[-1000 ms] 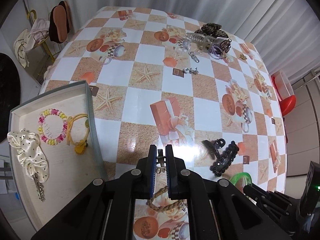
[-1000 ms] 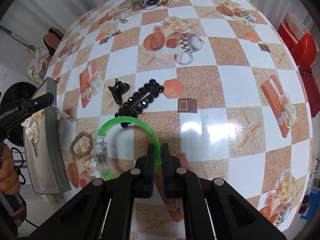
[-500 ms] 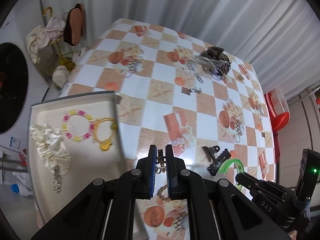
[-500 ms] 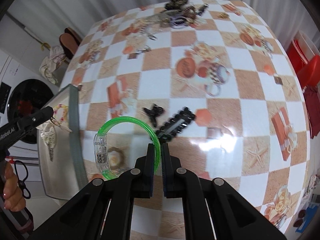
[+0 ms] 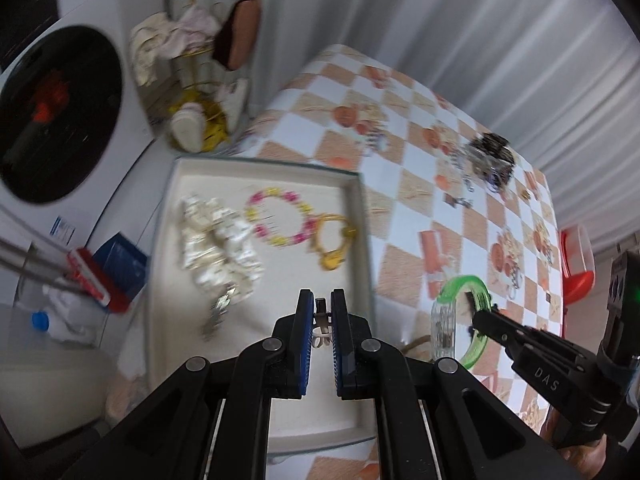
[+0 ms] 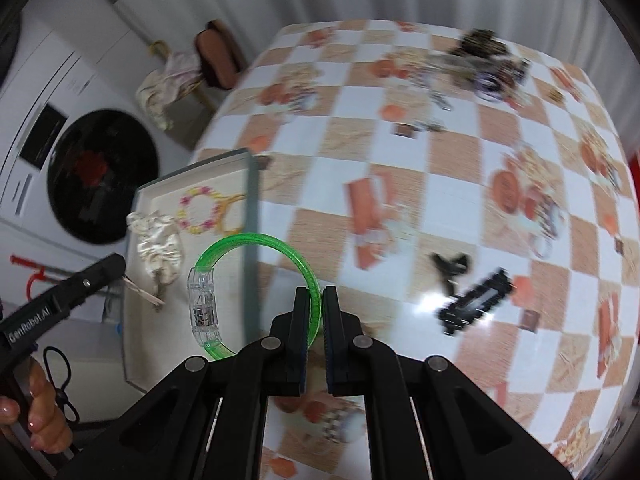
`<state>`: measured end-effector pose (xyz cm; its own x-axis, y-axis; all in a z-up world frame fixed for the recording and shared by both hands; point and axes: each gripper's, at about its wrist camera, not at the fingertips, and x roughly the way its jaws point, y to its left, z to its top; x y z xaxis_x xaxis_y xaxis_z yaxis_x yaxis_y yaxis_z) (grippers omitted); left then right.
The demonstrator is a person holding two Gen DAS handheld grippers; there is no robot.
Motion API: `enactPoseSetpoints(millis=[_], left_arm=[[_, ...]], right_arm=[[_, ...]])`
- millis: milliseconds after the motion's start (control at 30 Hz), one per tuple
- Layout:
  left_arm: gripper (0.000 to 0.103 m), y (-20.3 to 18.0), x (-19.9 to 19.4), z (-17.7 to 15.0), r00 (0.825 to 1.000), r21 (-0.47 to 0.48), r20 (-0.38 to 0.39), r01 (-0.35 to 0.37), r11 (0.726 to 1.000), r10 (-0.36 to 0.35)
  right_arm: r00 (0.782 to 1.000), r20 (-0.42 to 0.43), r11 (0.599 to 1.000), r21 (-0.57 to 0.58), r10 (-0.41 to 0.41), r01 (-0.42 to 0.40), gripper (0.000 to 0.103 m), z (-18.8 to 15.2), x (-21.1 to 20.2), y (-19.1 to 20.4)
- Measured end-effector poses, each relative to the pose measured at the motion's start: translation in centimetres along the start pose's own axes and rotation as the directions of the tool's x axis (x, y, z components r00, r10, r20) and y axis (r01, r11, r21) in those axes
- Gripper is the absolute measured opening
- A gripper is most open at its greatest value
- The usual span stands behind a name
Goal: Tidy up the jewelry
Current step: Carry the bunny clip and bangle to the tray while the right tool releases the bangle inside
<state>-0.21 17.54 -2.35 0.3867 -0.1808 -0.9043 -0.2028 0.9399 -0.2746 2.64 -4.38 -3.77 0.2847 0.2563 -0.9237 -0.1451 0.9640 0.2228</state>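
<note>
My left gripper (image 5: 321,307) is shut on a small metal jewelry piece (image 5: 321,312) and holds it above the white tray (image 5: 200,168). The tray holds a cream scrunchie (image 5: 216,248), a pink-and-yellow bead bracelet (image 5: 280,216) and a yellow hair tie (image 5: 332,242). My right gripper (image 6: 315,300) is shut on a green plastic bangle (image 6: 256,240) with a clear clasp, held over the tray's right wall (image 6: 251,248). The bangle also shows in the left wrist view (image 5: 460,308). The left gripper appears at the left of the right wrist view (image 6: 116,268).
Black hair clips (image 6: 476,304) and a small claw clip (image 6: 450,266) lie on the checkered tablecloth (image 6: 400,152). A pile of jewelry (image 6: 484,60) sits at the far edge. A washing machine (image 5: 56,120) stands left of the table. A rope bracelet (image 5: 416,344) lies by the tray.
Both grippers have lifted and moved left toward the tray. The left one with its piece is now over the tray; the right one has carried the green bangle to the tray's edge.
</note>
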Motion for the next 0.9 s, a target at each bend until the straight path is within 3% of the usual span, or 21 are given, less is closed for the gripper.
enactPoseSetpoints(millis=[367,900], left_arm=[[0.014,5.4,0.2,-3.1,0.997,-0.091,-0.051,-0.062,0.994,0.058],[0.014,7.9,6.2,-4.5,0.981,-0.081,-0.128,-0.158,0.984,0.147]], right_arm=[[0.996,-0.071,0.988,-0.143,0.052,-0.062,0.007,0.4,3.7,7.3],[0.993,-0.119,0.981,-0.188,0.016,-0.039,0.007,1.9,10.0,9.7]])
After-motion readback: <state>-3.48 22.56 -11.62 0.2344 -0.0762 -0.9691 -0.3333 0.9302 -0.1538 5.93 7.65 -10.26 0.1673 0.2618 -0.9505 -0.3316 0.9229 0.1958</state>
